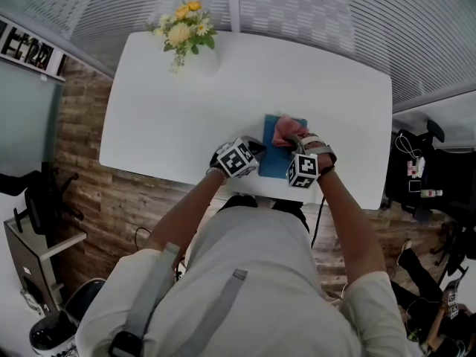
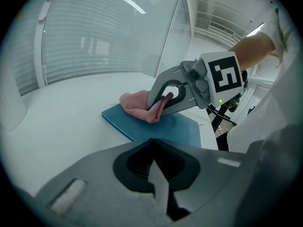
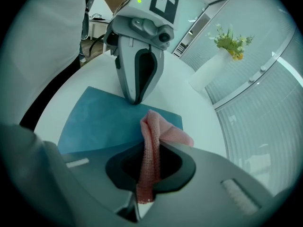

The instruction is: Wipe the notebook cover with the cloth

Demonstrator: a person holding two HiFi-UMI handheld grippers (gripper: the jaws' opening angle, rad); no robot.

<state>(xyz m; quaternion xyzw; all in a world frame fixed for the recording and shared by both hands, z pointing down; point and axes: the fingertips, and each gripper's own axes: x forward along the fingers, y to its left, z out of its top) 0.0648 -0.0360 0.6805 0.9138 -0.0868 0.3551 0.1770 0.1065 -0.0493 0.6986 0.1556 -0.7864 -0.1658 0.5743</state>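
The right gripper (image 2: pixel 156 108) has its jaws pinched tight on a pink, loosely knitted cloth (image 3: pixel 150 143) and holds it down on the cover of a flat teal-blue notebook (image 1: pixel 277 163). The left gripper (image 3: pixel 135 98) has its jaws brought together with nothing between them. Its tip sits at the notebook's left edge and looks to press there, though I can't be sure it truly touches.

The biggest thing here is a white rectangular table with rounded corners (image 1: pixel 178 117), standing on a brown plank-patterned floor (image 1: pixel 82 117). The person leans over its near side with both forearms stretched out, so the two grippers end up close together over the notebook.

The notebook lies closed and flat close to the table's near edge, right of the middle, with its long side running away from the person. Its cover is plain, matte and evenly coloured, with no print or mark that I can make out. Its corners are square, and in the left gripper view a thin, brighter blue line shows along its side.

A white vase of yellow and white flowers with green leaves (image 1: pixel 186 37) stands at the table's far left corner, well apart from the notebook.

The cloth is the smallest thing. One fold of it runs straight up between the right jaws, its open weave plain to see, and the rest sits in a soft, crumpled lump on the far part of the cover
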